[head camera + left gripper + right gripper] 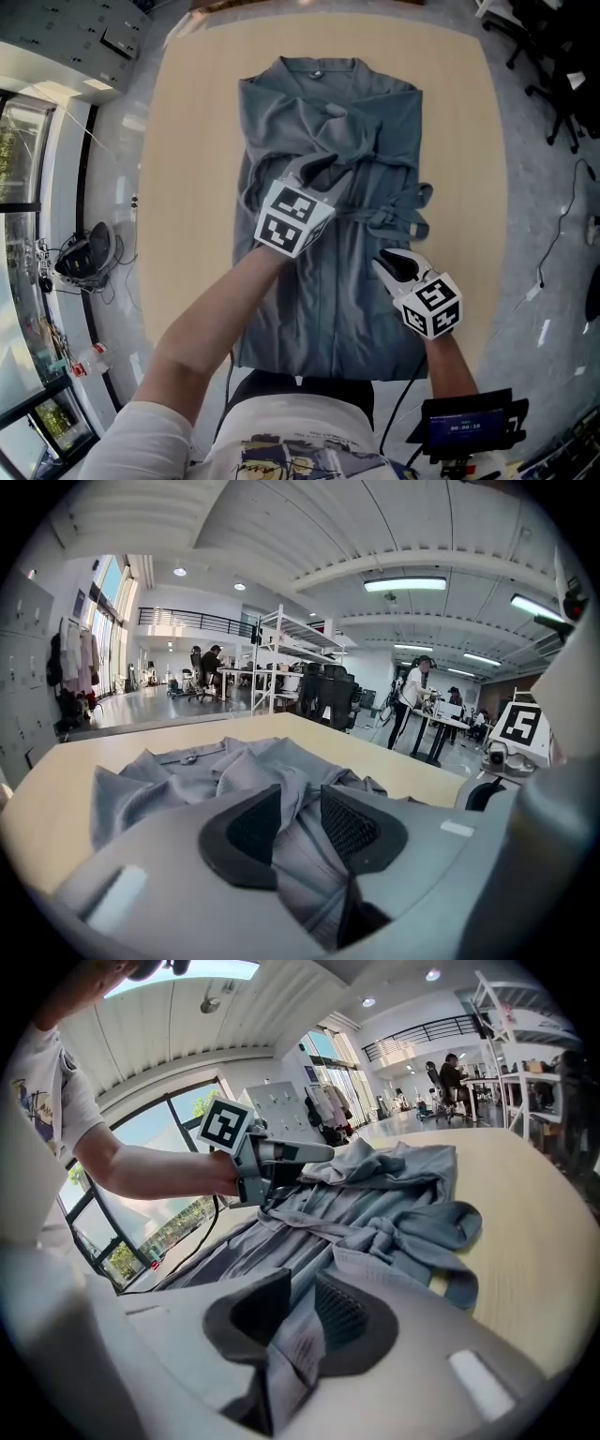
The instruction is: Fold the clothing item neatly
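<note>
Grey garment [328,103] fabric lay loose between the left claw's [302,806] parted jaws, unpinched, near its middle. The right claw [302,1314] was clamped on a fold at the garment's right edge, just short of the knotted belt [398,217]. The garment lay spread on the wooden table [197,141], collar farthest from the person.

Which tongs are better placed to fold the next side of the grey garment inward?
Probably right: the right tongs pinch the grey garment at its right edge, while the left tongs stand open over its middle.
</note>
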Tool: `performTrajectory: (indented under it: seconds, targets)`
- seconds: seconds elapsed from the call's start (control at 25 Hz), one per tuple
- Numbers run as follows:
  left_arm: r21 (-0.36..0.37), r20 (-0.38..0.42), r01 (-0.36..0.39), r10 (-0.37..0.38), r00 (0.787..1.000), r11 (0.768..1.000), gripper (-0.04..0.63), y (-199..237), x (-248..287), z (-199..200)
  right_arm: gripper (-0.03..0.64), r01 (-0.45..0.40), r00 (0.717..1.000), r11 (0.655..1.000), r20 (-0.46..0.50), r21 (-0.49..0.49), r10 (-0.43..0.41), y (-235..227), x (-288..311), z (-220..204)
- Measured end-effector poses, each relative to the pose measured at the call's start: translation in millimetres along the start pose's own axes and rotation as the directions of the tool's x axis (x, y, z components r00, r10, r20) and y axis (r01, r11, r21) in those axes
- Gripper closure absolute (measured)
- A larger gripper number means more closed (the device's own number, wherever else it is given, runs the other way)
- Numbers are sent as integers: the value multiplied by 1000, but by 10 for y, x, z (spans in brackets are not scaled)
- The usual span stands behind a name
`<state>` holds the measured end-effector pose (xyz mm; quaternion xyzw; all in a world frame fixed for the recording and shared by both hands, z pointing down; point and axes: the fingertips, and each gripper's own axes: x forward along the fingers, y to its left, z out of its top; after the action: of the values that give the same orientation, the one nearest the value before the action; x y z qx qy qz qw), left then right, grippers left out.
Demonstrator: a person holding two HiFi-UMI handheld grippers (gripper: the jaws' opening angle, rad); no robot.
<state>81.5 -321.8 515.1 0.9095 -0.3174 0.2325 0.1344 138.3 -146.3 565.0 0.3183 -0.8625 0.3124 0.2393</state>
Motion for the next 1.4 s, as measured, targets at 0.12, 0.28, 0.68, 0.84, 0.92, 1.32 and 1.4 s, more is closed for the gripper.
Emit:
performTrajectory:
  seconds: [0.12, 0.28, 0.68, 0.84, 0.92, 1.32, 1.4]
  targets:
    - [-14, 16, -18, 18, 1000, 1000, 453, 24, -156, -3, 548, 12, 1000, 1000, 3, -27, -12, -37, 2, 70]
    - [-26, 25, -44, 44, 999, 999, 453, 81, -344, -42, 548, 26, 1000, 998, 16, -49, -25, -100, 22, 192]
    - [-26, 89, -57, 59, 994, 998, 453, -416, -1554, -419, 548, 150, 988, 985, 59, -84, -146, 524, -336, 61]
    - [-26, 97, -55, 58, 994, 998, 453, -570, -2141, -688, 548, 188, 981, 978, 76, -94, -181, 962, -410, -47]
    - [-24, 94, -58, 60, 994, 998, 453, -662, -2409, -830, 548, 199, 978, 976, 82, -91, -192, 1177, -456, -144]
    - [2, 88, -36, 35, 996, 999, 453, -1214, -3262, -1404, 548, 254, 965, 962, 88, -97, -246, 1944, -791, -689]
    - [1, 85, -25, 25, 996, 1000, 453, -1334, -3353, -1501, 548, 261, 964, 961, 84, -93, -254, 2067, -875, -805]
